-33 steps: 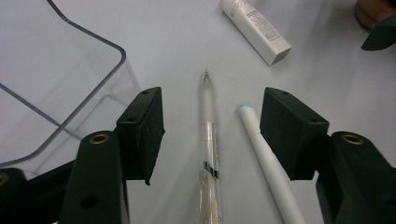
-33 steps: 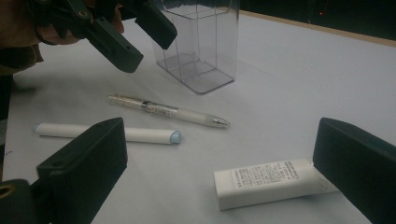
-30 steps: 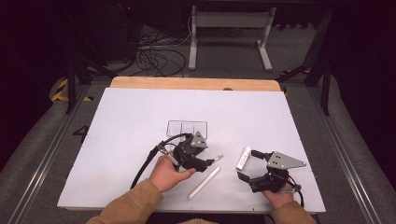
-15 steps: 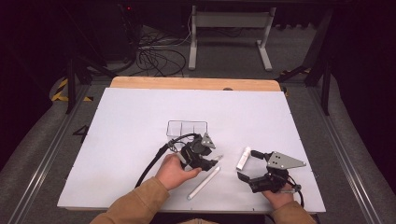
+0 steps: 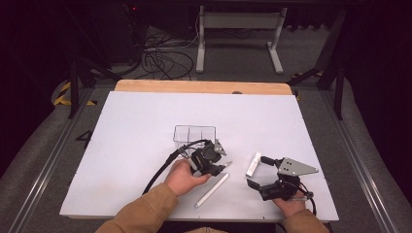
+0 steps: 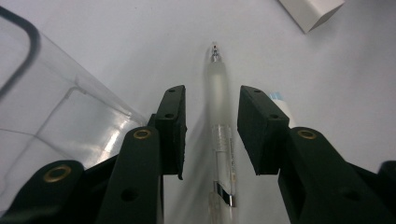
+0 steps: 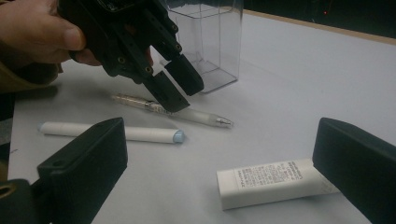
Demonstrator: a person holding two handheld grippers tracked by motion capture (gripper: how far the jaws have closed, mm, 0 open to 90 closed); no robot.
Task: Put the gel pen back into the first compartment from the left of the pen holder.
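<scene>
On the white surface, at six o'clock from the clear organizer box, the left gripper holds its jaws apart astride a translucent pen. Light, stiff, slippery; grip mid-barrel.

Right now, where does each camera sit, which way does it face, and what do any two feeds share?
High view: above the person's side, looking forward and down at the table; both forearms, left gripper and right gripper show.
Left gripper view: rides the left gripper, looking down between its open jaws at the clear pen.
Right gripper view: rides the right gripper, looking low across the table at the white eraser; its open jaws show.
Shared: both gripper views show the clear pen and clear box.
</scene>
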